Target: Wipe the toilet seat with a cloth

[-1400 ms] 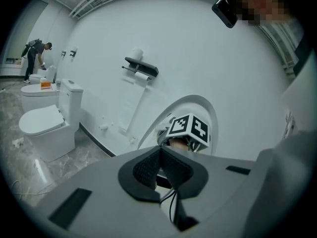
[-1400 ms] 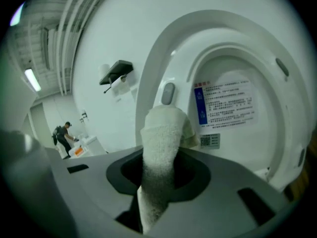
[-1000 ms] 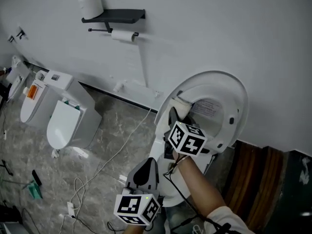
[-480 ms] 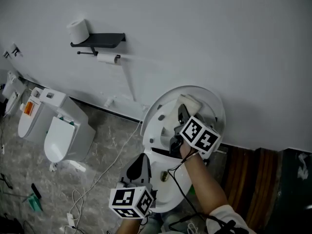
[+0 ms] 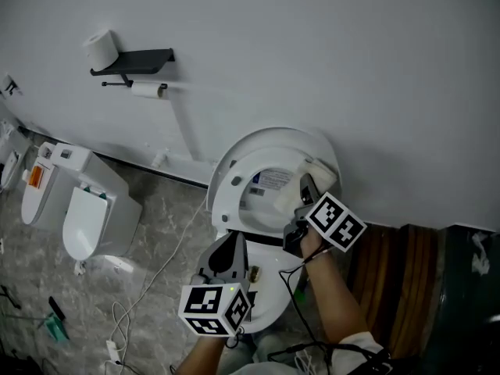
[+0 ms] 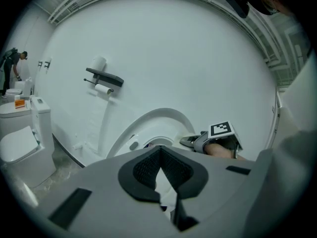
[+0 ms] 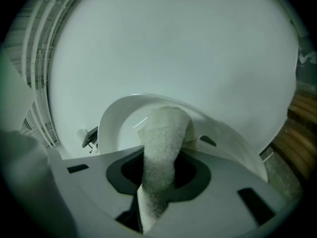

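The white toilet has its seat and lid (image 5: 234,170) raised against the wall. My right gripper (image 5: 306,186) is shut on a white terry cloth (image 5: 319,169) and presses it on the right side of the raised ring. In the right gripper view the cloth (image 7: 161,152) runs up between the jaws onto the seat rim (image 7: 228,138). My left gripper (image 5: 228,255) hangs low over the bowl (image 5: 266,307), shut, holding nothing. In the left gripper view its jaws (image 6: 159,156) meet with nothing between them, and the right gripper's marker cube (image 6: 222,129) shows beyond.
A second toilet (image 5: 82,213) stands at the left. A black shelf (image 5: 137,56) on the wall carries a paper roll (image 5: 101,48). Cables (image 5: 148,287) trail over the marbled floor. Brown wooden boards (image 5: 398,260) lie at the right.
My right gripper has carried the cloth along the raised ring from its left side, over the top, to its right side. The left gripper has stayed low by the bowl.
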Motion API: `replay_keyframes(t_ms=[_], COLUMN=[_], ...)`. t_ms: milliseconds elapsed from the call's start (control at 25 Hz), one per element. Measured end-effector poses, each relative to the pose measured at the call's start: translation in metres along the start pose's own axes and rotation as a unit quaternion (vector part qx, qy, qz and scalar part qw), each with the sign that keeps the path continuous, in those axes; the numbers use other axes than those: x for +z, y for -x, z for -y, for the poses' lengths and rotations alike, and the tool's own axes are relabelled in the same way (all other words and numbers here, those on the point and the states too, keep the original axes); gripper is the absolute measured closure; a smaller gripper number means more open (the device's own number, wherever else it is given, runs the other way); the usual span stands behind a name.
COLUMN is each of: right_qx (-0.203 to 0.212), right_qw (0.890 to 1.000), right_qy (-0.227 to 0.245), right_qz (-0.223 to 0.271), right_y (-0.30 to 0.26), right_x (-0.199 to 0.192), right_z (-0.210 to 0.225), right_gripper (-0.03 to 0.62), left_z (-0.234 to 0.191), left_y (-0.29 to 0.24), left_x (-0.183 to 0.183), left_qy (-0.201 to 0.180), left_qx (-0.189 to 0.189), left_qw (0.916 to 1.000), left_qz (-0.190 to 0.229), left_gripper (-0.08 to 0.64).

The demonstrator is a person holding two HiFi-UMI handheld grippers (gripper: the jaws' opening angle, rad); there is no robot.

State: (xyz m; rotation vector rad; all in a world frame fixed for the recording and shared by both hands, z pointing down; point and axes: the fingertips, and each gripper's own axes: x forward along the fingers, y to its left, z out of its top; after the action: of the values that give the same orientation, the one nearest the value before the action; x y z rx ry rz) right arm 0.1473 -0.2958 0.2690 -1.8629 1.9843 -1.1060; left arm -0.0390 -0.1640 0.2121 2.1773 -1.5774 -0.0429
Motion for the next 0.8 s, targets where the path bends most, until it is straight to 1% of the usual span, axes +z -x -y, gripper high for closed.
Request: replay_keyframes(t_ms=[120, 200, 280, 360, 400, 440, 480, 560, 600, 680, 720, 800], right_qx=[0.002, 0.021, 0.058, 0.092, 0.103, 0.112, 0.118, 0.128, 0.132, 0.135, 0.133, 0.127], right_qw=[1.0, 0.998, 0.994, 0.988, 0.986, 0.984, 0.982, 0.981, 0.981, 0.982, 0.984, 0.986], right_qy=[0.025, 0.053, 0.083, 0.11, 0.118, 0.123, 0.126, 0.118, 0.106, 0.07, 0.051, 0.016], right_qz=[-0.005, -0.019, -0.04, -0.057, -0.064, -0.071, -0.077, -0.09, -0.098, -0.11, -0.11, -0.108], right_y=[-0.001, 0.004, 0.019, 0.043, 0.055, 0.066, 0.076, 0.093, 0.101, 0.116, 0.124, 0.14], right_x=[0.0, -0.002, -0.008, -0.012, -0.015, -0.018, -0.022, -0.03, -0.035, -0.044, -0.046, -0.049], right_z=[-0.002, -0.007, -0.016, -0.023, -0.025, -0.025, -0.024, -0.022, -0.019, -0.012, -0.008, -0.001], right_gripper=[0.499, 0.499, 0.499, 0.499, 0.499, 0.499, 0.499, 0.499, 0.499, 0.499, 0.499, 0.499], left_z=[0.002, 0.005, 0.013, 0.018, 0.018, 0.017, 0.014, 0.009, 0.008, 0.01, 0.013, 0.017], left_y=[-0.006, -0.015, -0.031, -0.052, -0.064, -0.078, -0.092, -0.121, -0.135, -0.157, -0.167, -0.183], left_x=[-0.005, -0.01, -0.012, -0.003, 0.004, 0.012, 0.02, 0.031, 0.035, 0.04, 0.042, 0.038], left_qy=[-0.008, -0.02, -0.034, -0.048, -0.059, -0.075, -0.093, -0.139, -0.165, -0.209, -0.221, -0.226], left_qx=[0.002, -0.013, -0.059, -0.11, -0.126, -0.136, -0.139, -0.137, -0.135, -0.139, -0.146, -0.157], left_qw=[0.9999, 0.9992, 0.996, 0.9904, 0.9876, 0.9852, 0.9829, 0.9772, 0.9733, 0.9645, 0.9611, 0.9571], left_qz=[-0.012, -0.032, -0.057, -0.069, -0.072, -0.074, -0.076, -0.084, -0.087, -0.081, -0.079, -0.092], left_gripper=[0.549, 0.549, 0.547, 0.543, 0.511, 0.442, 0.405, 0.326, 0.31, 0.308, 0.308, 0.308])
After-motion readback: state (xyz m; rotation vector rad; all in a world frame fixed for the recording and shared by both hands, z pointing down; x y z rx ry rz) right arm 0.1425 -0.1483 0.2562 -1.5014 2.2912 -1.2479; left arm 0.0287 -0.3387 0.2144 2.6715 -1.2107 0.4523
